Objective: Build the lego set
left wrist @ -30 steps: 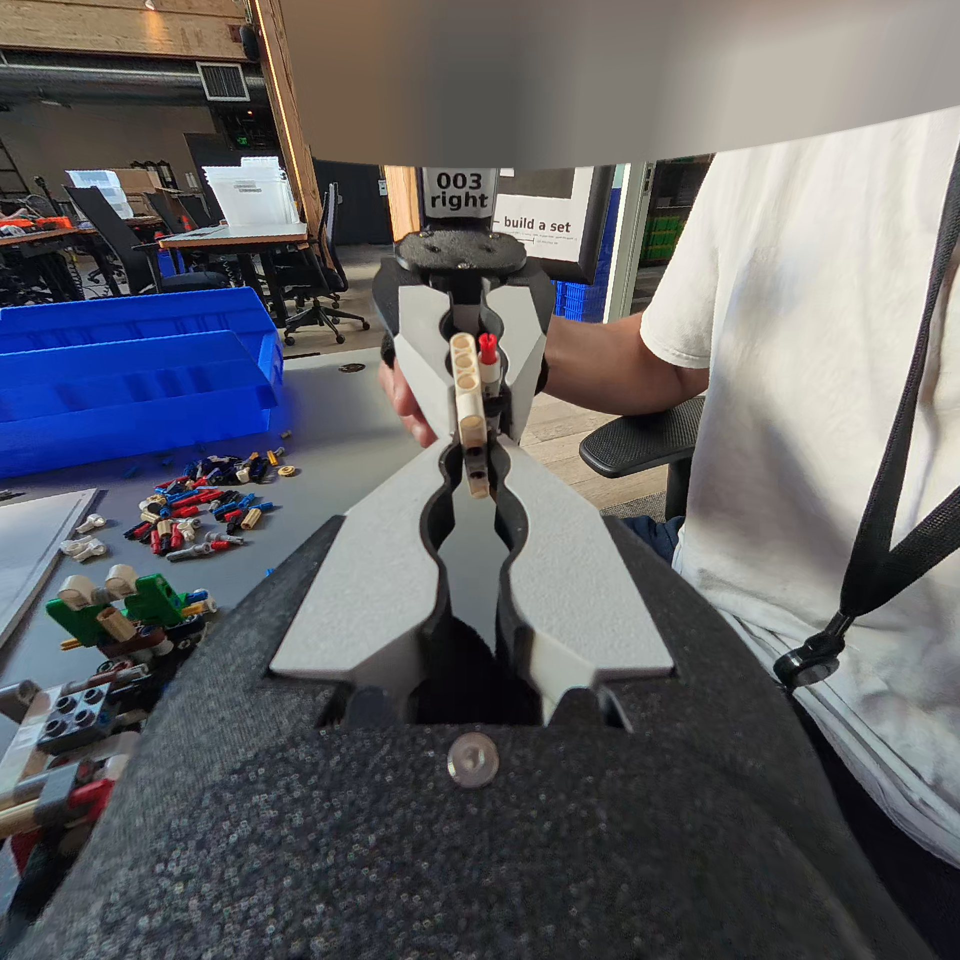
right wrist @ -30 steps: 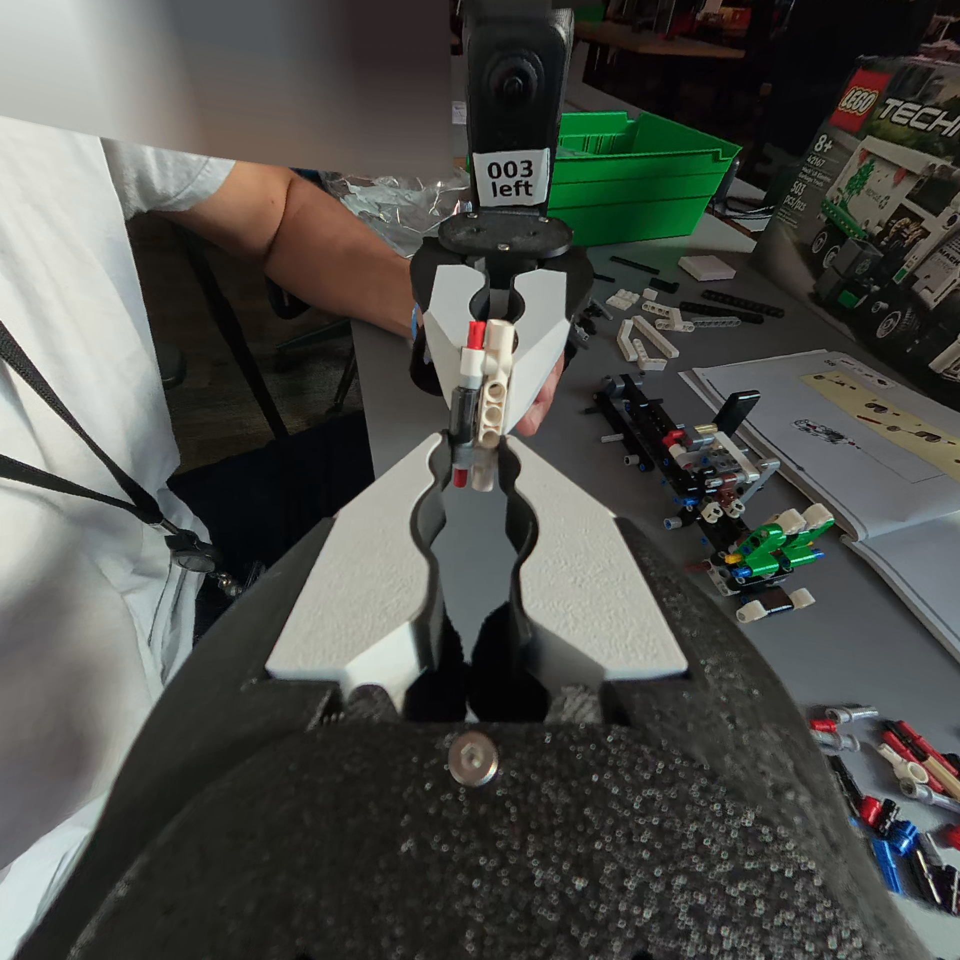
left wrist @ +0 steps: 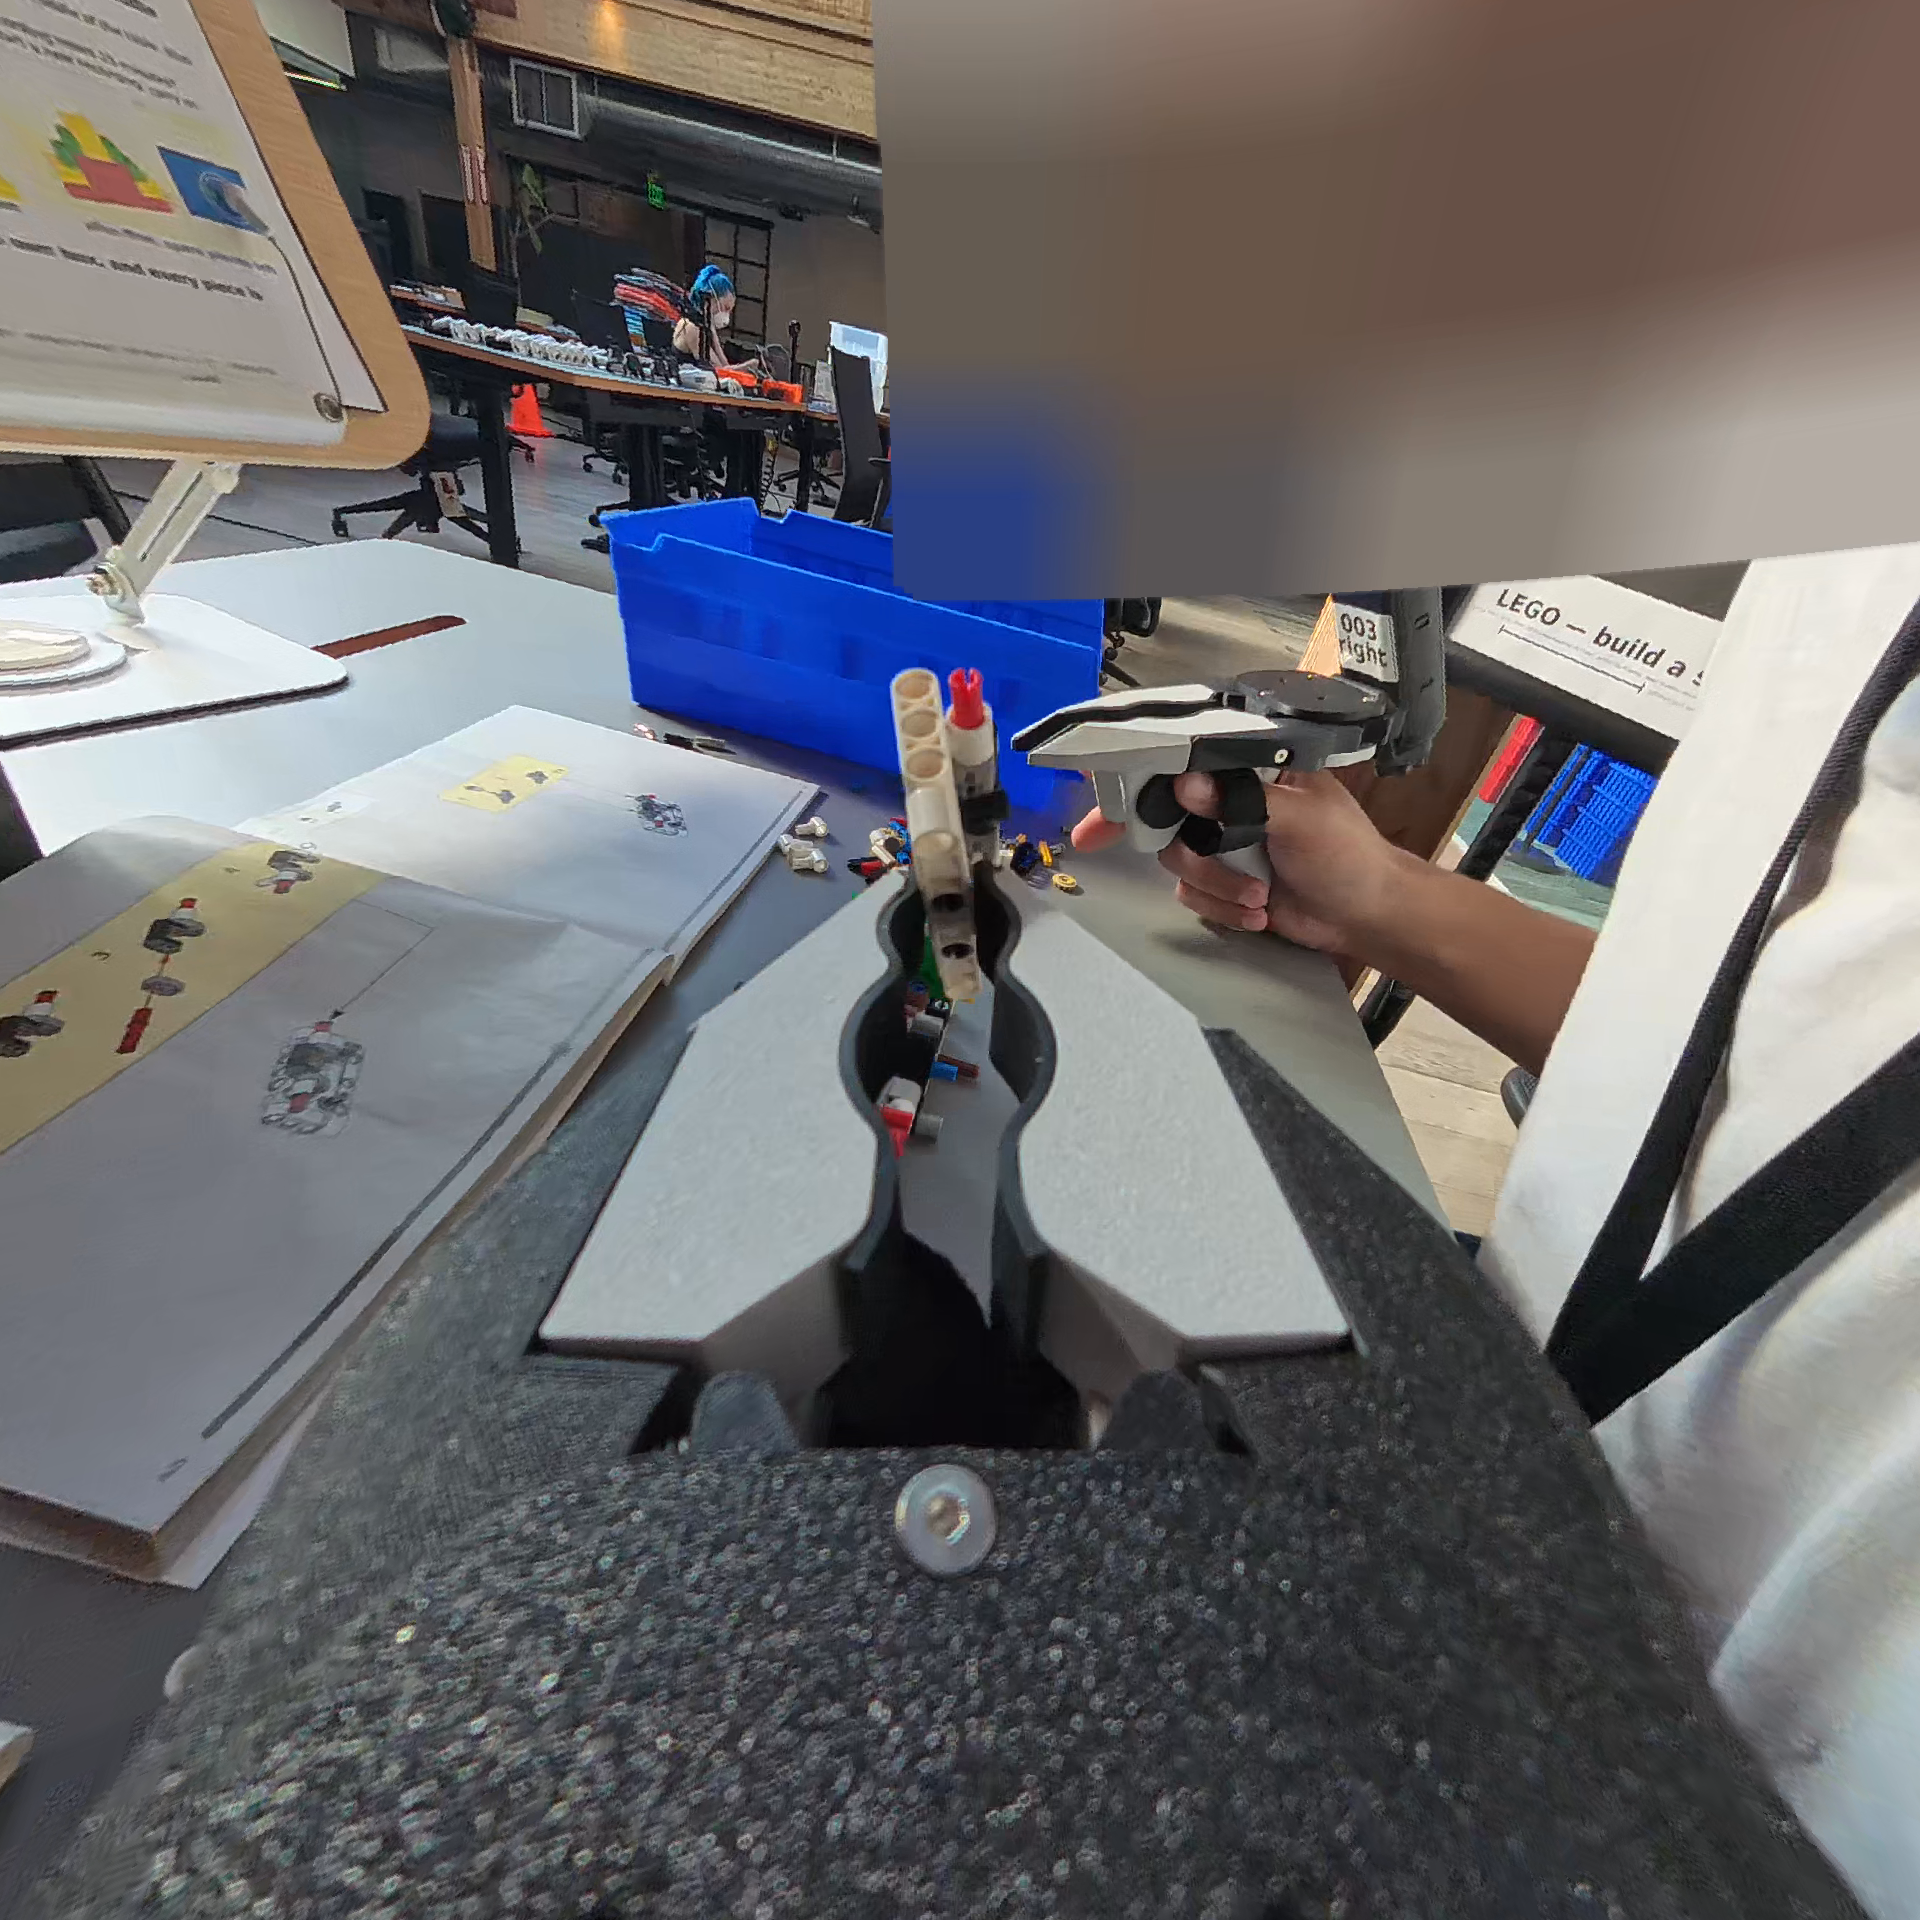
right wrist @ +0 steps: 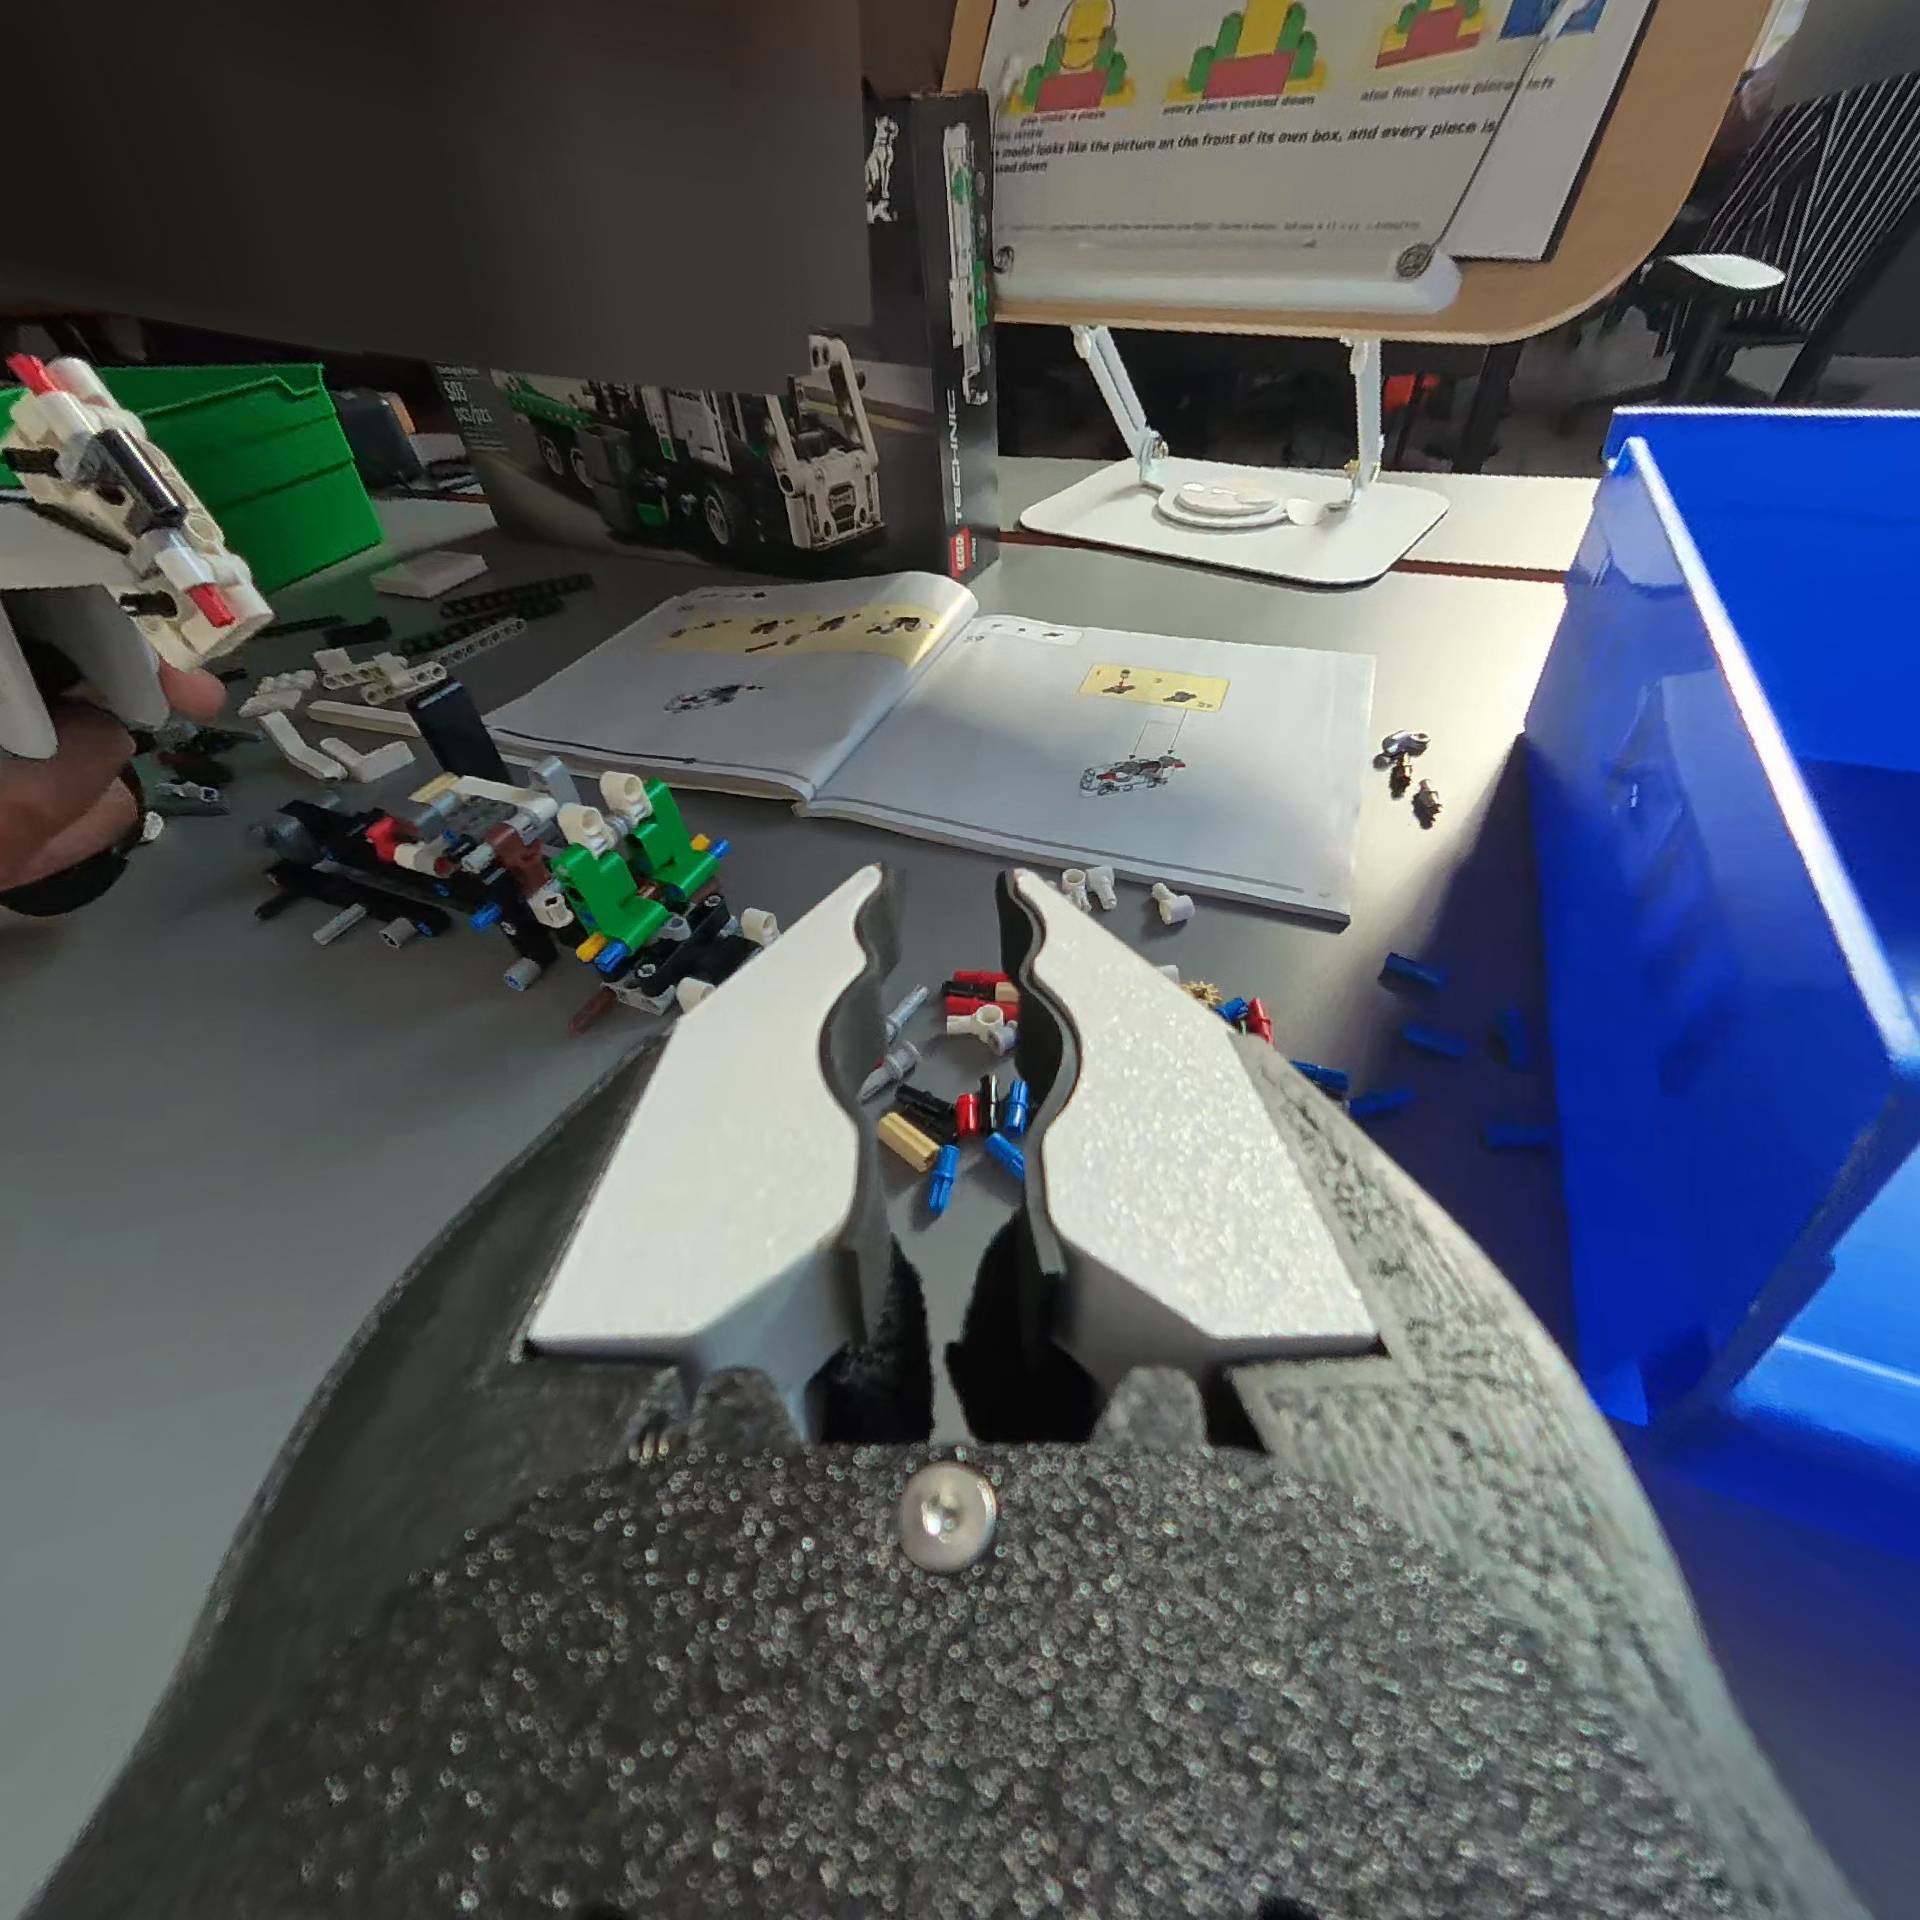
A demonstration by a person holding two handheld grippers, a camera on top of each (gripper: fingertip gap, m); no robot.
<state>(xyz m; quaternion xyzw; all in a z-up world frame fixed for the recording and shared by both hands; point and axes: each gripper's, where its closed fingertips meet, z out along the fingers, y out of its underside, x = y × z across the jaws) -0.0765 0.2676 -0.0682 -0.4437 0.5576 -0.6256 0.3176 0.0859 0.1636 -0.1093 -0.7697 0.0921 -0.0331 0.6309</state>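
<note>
My left gripper (left wrist: pixel 951 894) is shut on a small brick assembly (left wrist: pixel 940 769): a tan beam with holes, joined to a white, grey and black piece with a red axle tip. It holds the assembly upright above the grey table (right wrist: pixel 208 1143). The assembly also shows at the far left of the right wrist view (right wrist: pixel 135 520). My right gripper (right wrist: pixel 945 883) is open and empty, low over a pile of small red, blue, black and tan pins (right wrist: pixel 966 1101). It shows from the side in the left wrist view (left wrist: pixel 1039 743), just right of the assembly and apart from it.
A partly built green and black model (right wrist: pixel 623 873) lies left of my right gripper. An open instruction booklet (right wrist: pixel 1039 727) lies beyond. A blue bin (right wrist: pixel 1714 831) stands close on the right. A set box (right wrist: pixel 727 468), a green bin (right wrist: pixel 249 468) and a sheet stand (right wrist: pixel 1247 499) are at the back.
The two grippers faced each other, both at the assembly. My right gripper has let go and swung down over the loose pins. My left gripper has turned toward the table, still holding the assembly.
</note>
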